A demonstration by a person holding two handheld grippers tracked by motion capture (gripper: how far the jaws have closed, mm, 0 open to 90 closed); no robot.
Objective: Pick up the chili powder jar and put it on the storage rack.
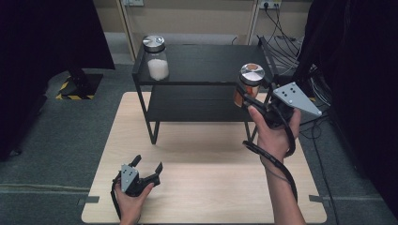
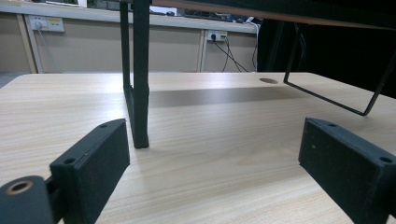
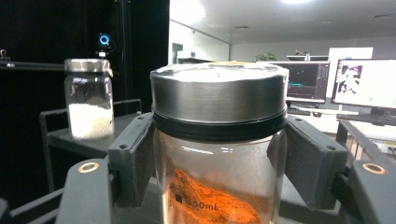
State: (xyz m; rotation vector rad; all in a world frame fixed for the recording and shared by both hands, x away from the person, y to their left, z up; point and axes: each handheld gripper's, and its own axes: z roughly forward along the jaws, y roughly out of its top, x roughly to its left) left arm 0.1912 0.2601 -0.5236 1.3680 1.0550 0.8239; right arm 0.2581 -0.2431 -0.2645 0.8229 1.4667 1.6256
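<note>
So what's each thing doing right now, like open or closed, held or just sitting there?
Orange powder jar: lid on, upright, held above the table.
White powder jar: lid on, upright, standing on the rack's top shelf.
Right gripper: shut on the orange powder jar.
Left gripper: open, holding nothing, low over the table.
Rack: standing on the table.

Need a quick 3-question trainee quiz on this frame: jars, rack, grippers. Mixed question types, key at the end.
1. True or false: the right gripper is shut on the orange-powder jar.
2. Where does the white-powder jar stand? A) on the wooden table B) on the black rack's top shelf C) in the left gripper
3. Fill in: the left gripper, low over the table, has its jaws ____.

Key: 1 true; 2 B; 3 open
</note>
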